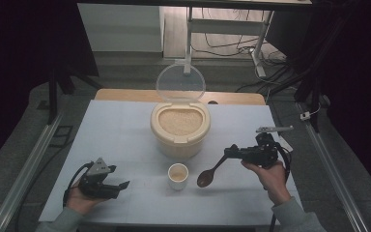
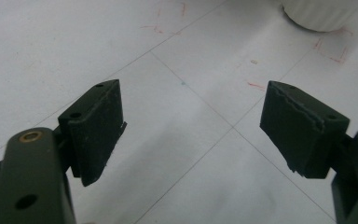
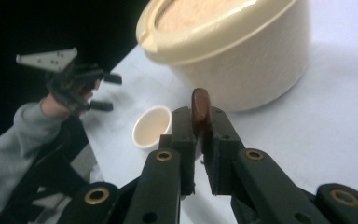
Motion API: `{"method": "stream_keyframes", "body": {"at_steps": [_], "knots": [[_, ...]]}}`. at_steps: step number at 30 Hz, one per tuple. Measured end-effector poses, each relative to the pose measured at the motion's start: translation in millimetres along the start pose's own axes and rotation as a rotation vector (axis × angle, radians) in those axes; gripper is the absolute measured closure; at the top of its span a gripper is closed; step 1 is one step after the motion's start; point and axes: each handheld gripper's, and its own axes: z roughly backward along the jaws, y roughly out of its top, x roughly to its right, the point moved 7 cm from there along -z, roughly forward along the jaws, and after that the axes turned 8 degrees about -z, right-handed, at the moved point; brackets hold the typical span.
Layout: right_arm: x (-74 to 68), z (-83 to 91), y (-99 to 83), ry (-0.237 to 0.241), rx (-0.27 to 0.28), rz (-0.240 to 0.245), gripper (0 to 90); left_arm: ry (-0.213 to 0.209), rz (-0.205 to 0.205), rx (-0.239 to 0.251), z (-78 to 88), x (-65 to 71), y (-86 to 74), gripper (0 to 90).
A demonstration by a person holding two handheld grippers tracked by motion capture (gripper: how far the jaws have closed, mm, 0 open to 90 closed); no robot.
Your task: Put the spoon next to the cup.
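A cream tub (image 1: pixel 179 127) of rice stands mid-table with its clear lid (image 1: pixel 180 83) tipped up behind it. A small white cup (image 1: pixel 178 176) with some rice in it sits just in front of the tub. My right gripper (image 1: pixel 232 152) is shut on the handle of a brown wooden spoon (image 1: pixel 207 176), whose bowl hangs low beside the cup's right side. In the right gripper view the spoon (image 3: pixel 200 110) stands edge-on between the jaws, with the cup (image 3: pixel 152 126) and tub (image 3: pixel 233 51) beyond. My left gripper (image 1: pixel 121 186) rests open at the near left, nothing between its fingers (image 2: pixel 98 126).
A white cloth (image 1: pixel 116 140) covers the table, with faint red marks (image 2: pixel 256 85) on it near the cup's base (image 2: pixel 324 14). Metal rails run along both sides. A desk frame and cables stand beyond the far edge.
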Motion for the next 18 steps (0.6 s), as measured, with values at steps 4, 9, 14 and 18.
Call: {"method": "stream_keyframes", "body": {"at_steps": [4,9,14,18], "knots": [[-1.0,-6.9,-4.0,0.015,-0.061,0.007,82.7,-0.001,0.002,-0.002,-0.5,-0.4,-0.3,21.0],[-1.1,-20.1,-9.8,0.021,-0.140,0.017,82.6,-0.002,0.001,-0.003,-0.5,-0.2,-0.5,21.0],[-1.4,-30.8,-14.6,0.029,-0.193,0.019,82.6,-0.001,-0.002,-0.005,-0.6,0.0,-0.7,21.0],[-0.9,-37.4,-17.4,0.031,-0.223,0.021,82.5,-0.003,-0.003,-0.008,-1.1,-0.1,-0.8,21.0]]}}
